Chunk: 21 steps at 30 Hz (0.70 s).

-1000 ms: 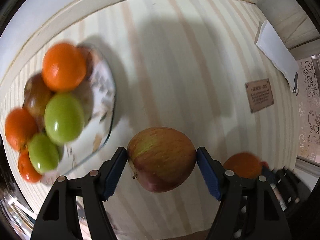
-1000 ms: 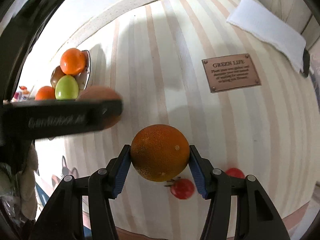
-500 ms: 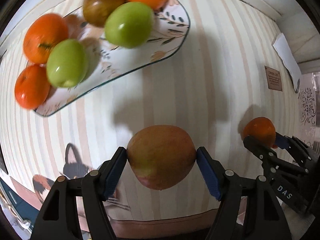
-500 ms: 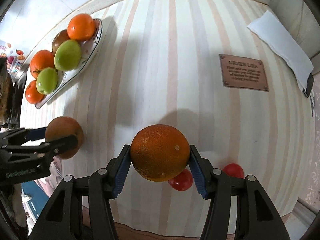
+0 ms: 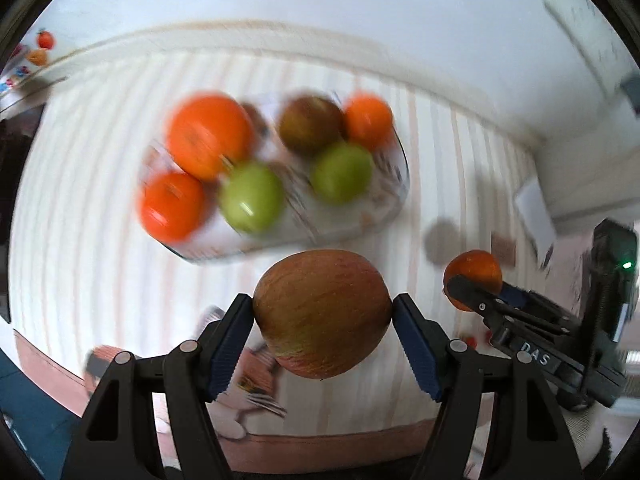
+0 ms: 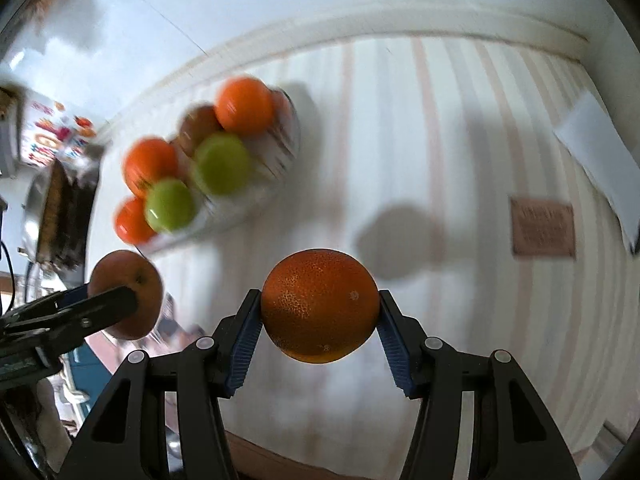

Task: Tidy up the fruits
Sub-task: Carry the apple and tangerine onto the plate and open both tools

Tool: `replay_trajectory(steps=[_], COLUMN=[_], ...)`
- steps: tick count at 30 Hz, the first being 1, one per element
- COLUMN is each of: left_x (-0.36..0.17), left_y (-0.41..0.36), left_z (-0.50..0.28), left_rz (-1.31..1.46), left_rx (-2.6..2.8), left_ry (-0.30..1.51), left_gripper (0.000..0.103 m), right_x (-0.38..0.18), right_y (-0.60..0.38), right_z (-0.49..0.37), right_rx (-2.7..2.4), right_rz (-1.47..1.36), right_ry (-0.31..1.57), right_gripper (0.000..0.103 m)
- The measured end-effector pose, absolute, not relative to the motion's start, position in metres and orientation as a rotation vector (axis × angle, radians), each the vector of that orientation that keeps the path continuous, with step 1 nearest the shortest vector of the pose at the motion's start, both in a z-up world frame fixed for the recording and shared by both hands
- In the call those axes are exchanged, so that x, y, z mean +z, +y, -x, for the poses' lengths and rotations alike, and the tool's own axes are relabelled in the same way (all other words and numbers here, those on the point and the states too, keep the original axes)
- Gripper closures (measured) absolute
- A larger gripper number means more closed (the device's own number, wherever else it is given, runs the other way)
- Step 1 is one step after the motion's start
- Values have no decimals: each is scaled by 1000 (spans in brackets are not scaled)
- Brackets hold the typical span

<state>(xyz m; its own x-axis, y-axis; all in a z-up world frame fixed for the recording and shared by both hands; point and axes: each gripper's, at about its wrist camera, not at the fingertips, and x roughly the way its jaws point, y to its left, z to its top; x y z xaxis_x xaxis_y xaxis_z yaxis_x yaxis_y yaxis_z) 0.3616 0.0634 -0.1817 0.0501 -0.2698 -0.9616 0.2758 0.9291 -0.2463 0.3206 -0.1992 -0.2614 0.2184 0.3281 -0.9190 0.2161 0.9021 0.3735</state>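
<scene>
My left gripper (image 5: 323, 322) is shut on a red-brown apple (image 5: 322, 312), held in the air above the striped table. In the right wrist view that apple (image 6: 128, 294) hangs at the lower left. A dark orange (image 6: 320, 306) is clamped between the blue pads of my right gripper (image 6: 320, 320); the left wrist view shows this orange (image 5: 474, 276) at the right. Beyond both lies an oval patterned plate (image 5: 384, 216) with three oranges, two green apples and a brownish apple. The same plate (image 6: 288, 140) sits upper left in the right wrist view. Everything on it is blurred.
A brown plaque (image 6: 542, 226) and a white folded cloth (image 6: 596, 160) lie on the table's right side. The table's pale raised edge (image 5: 280, 40) runs along the back. A printed picture with a cat figure (image 5: 248, 376) lies near the front edge.
Both grippers have risen and swung, each still clamped on its fruit. In the left wrist view the plate slid from the upper left toward the centre. The small red fruits below the orange are gone from view.
</scene>
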Motion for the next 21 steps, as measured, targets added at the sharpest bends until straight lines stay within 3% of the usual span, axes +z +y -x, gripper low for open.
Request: replay_trajectory(steps=[6, 13, 21], left_x=[-176, -208, -250], left_y=[93, 125, 109], left_z=[-418, -468, -492], left_rz=[7, 46, 74], left_rx=[-278, -178, -149], left_ry=[1406, 1460, 1473], left_gripper=[33, 33, 33], right_x=[-258, -278, -301], right_y=[-193, -183, -185], right_z=[-376, -420, -431], right_rx=[86, 52, 2], right_rz=[-515, -481, -474], right_ry=[1324, 1348, 1368], right_gripper=[44, 44, 44])
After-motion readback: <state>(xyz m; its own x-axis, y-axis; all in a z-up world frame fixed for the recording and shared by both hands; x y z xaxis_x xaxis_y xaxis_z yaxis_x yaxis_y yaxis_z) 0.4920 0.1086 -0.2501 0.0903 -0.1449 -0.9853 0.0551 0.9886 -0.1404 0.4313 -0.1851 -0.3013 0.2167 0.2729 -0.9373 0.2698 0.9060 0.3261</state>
